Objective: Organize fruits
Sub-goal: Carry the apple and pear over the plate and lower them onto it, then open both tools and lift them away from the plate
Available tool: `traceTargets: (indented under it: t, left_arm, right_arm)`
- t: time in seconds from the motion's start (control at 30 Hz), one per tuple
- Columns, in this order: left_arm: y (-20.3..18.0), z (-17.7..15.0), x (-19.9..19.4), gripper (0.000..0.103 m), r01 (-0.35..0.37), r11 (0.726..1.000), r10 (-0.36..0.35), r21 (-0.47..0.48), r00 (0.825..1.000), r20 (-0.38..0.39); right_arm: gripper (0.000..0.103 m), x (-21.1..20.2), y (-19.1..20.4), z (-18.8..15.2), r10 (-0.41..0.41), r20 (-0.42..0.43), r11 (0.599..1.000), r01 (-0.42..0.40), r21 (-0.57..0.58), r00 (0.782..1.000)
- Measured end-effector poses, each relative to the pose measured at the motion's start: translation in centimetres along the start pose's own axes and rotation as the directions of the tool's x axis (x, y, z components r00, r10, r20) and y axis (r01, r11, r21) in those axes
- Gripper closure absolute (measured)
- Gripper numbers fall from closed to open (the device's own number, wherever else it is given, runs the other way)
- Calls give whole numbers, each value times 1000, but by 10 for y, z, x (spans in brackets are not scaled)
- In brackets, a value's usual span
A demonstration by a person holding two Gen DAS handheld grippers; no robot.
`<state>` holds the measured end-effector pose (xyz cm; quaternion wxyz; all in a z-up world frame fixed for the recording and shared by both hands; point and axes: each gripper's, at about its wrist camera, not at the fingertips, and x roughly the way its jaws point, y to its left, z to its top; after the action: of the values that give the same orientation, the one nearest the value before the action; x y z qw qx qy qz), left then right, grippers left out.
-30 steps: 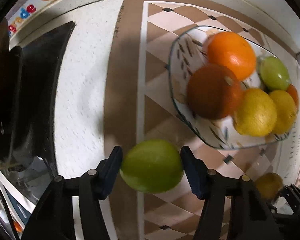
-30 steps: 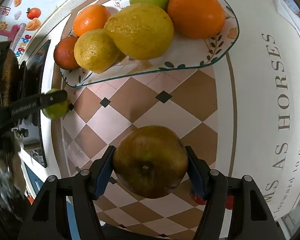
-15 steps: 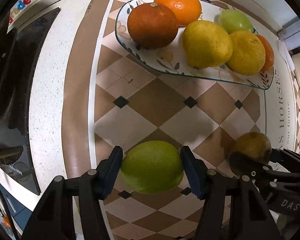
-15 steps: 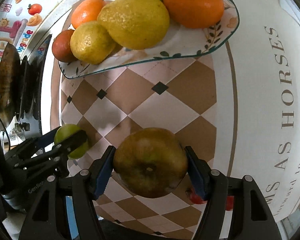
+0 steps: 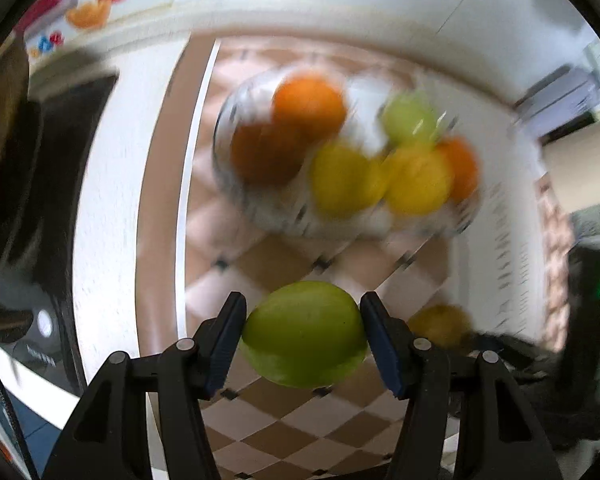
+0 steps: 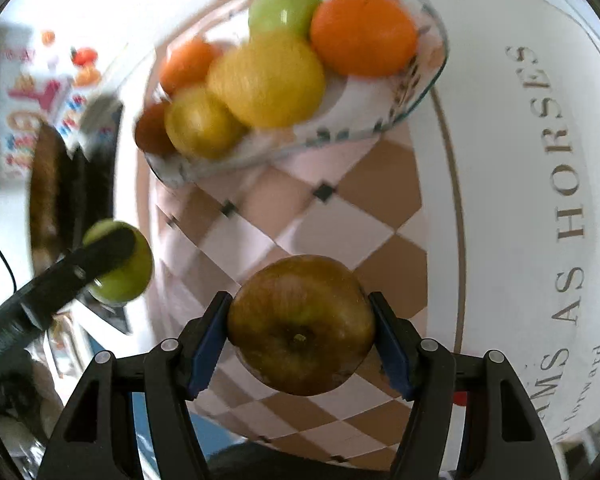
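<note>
My left gripper (image 5: pixel 302 334) is shut on a green apple (image 5: pixel 304 334), held above the checkered mat (image 5: pixel 284 436). In the right wrist view that same green apple (image 6: pixel 130 276) hangs at the left, in the other gripper's black fingers. My right gripper (image 6: pixel 300 332) is shut on a brown-green apple (image 6: pixel 300 324), which shows blurred at the lower right of the left wrist view as a dull yellow fruit (image 5: pixel 440 324). Ahead stands a patterned glass plate (image 6: pixel 416 100) (image 5: pixel 236 196) with oranges, yellow fruits and one green fruit (image 6: pixel 280 10).
The mat has a white border with grey lettering (image 6: pixel 568 208) on the right. A dark stove top and a pan (image 6: pixel 48 184) lie left of the mat. A wall with coloured stickers (image 6: pixel 40 92) rises behind. The left wrist view is blurred by motion.
The left gripper has risen and tilted with its green apple, so the plate swings to mid-frame and blurs. The right gripper has hardly moved; both grips are unchanged.
</note>
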<state>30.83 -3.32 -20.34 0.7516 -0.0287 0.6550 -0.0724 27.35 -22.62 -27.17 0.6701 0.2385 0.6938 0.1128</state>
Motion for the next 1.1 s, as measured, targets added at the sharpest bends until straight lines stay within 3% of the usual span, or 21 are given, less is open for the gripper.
traceTargets:
  t: [0.1, 0.2, 0.3, 0.4, 0.57, 0.7, 0.87, 0.97, 1.03, 1.1]
  left_arm:
    - [-13, 36, -26, 46, 42, 999, -43, 23, 998, 51]
    - [-19, 68, -32, 46, 32, 998, -36, 56, 997, 70]
    - [-32, 109, -13, 46, 7, 996, -10, 84, 1000, 29]
    - [-34, 128, 15, 46, 0, 996, 3, 85, 999, -35]
    - [-41, 141, 57, 46, -42, 994, 55, 99, 990, -133]
    - [-45, 140, 67, 45, -46, 993, 62, 107, 988, -145]
    - [-43, 145, 67, 43, -20, 997, 33, 80, 986, -161]
    - [-38, 148, 62, 31, -6, 998, 15, 56, 988, -156]
    - [-35, 149, 55, 29, -2, 999, 8, 41, 991, -137]
    - [-29, 151, 46, 9, -11, 1000, 14, 29, 994, -112]
  right_arm:
    - [33, -29, -3, 15, 53, 64, 998, -55, 31, 997]
    - [33, -58, -5, 42, 52, 139, 998, -57, 34, 989]
    - [33, -79, -8, 76, -12, 215, 1000, 7, 25, 977]
    - [33, -88, -6, 114, -91, 271, 996, 91, 12, 958]
    - [33, -72, -8, 173, -171, 262, 984, 176, 6, 950]
    - [33, -52, -10, 196, -197, 227, 978, 206, -19, 954]
    - [32, -29, -15, 202, -139, 166, 989, 146, -29, 976]
    - [32, -28, -18, 204, -115, 149, 992, 120, -26, 982]
    - [21, -28, -20, 206, -101, 142, 994, 106, -27, 985]
    - [19, -29, -19, 207, -92, 138, 995, 97, -32, 986]
